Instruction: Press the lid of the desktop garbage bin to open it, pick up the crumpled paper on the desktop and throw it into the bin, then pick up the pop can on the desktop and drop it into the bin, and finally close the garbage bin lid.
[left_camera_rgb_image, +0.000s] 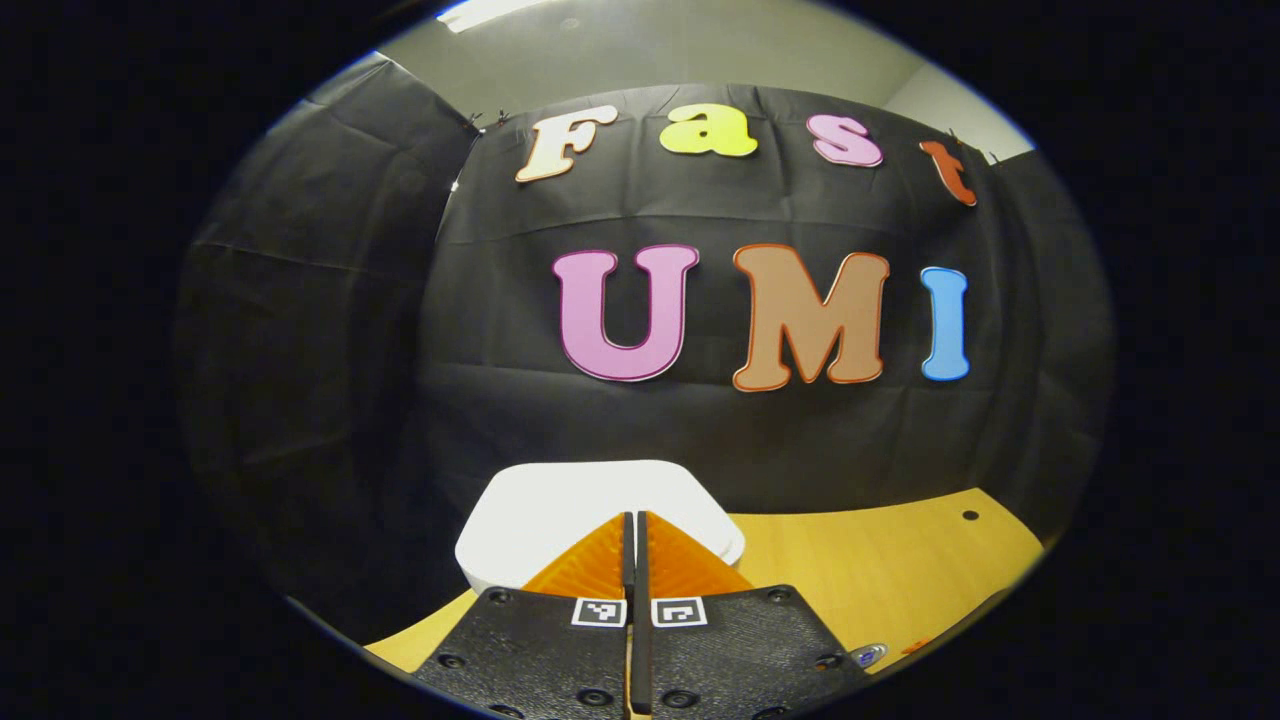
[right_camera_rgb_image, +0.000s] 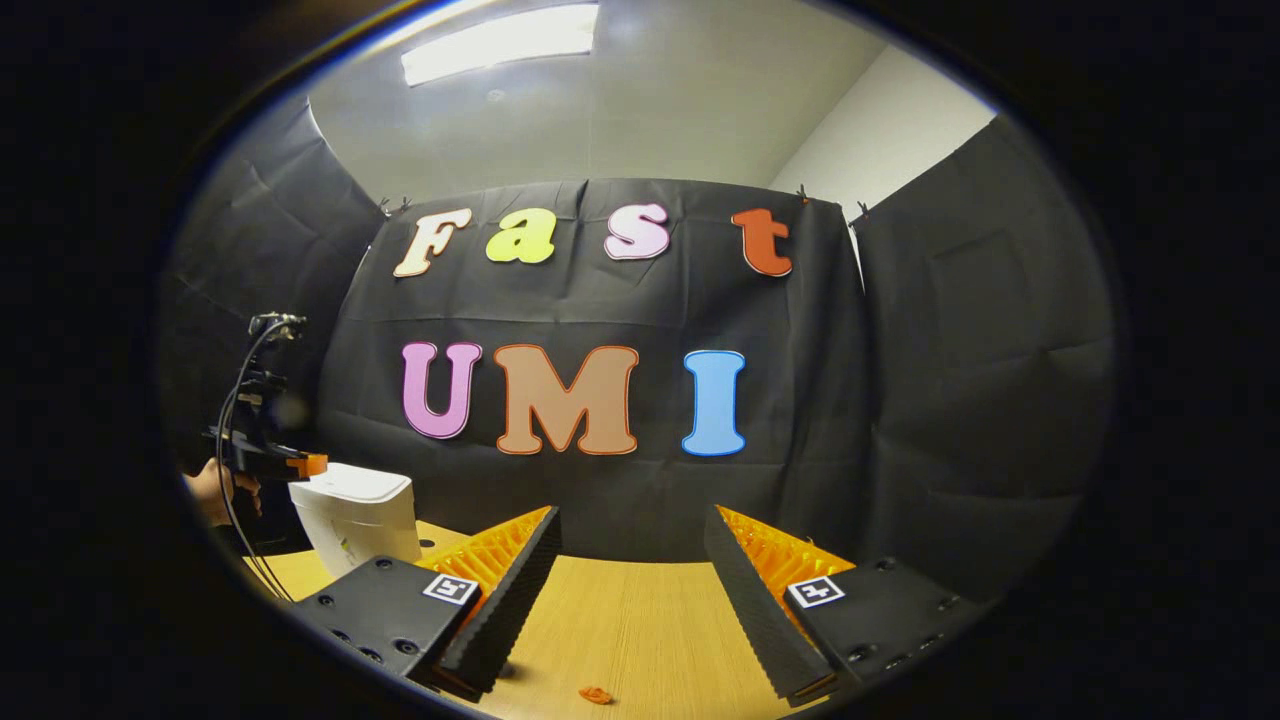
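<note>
The white desktop garbage bin (left_camera_rgb_image: 560, 505) stands on the wooden table (left_camera_rgb_image: 880, 560), its lid down. My left gripper (left_camera_rgb_image: 635, 520) is shut with nothing held, its fingertips over the near edge of the lid. In the right gripper view the same bin (right_camera_rgb_image: 355, 515) stands at the far left, with the left gripper (right_camera_rgb_image: 305, 463) just above its top and a hand (right_camera_rgb_image: 215, 490) holding it. My right gripper (right_camera_rgb_image: 630, 525) is open over the bare table with nothing between its fingers.
A small orange scrap (right_camera_rgb_image: 596, 694) lies on the table (right_camera_rgb_image: 620, 620) near my right gripper. A small round object (left_camera_rgb_image: 868, 655) shows at the lower right of the left gripper view. Black cloth walls close the booth behind and at both sides.
</note>
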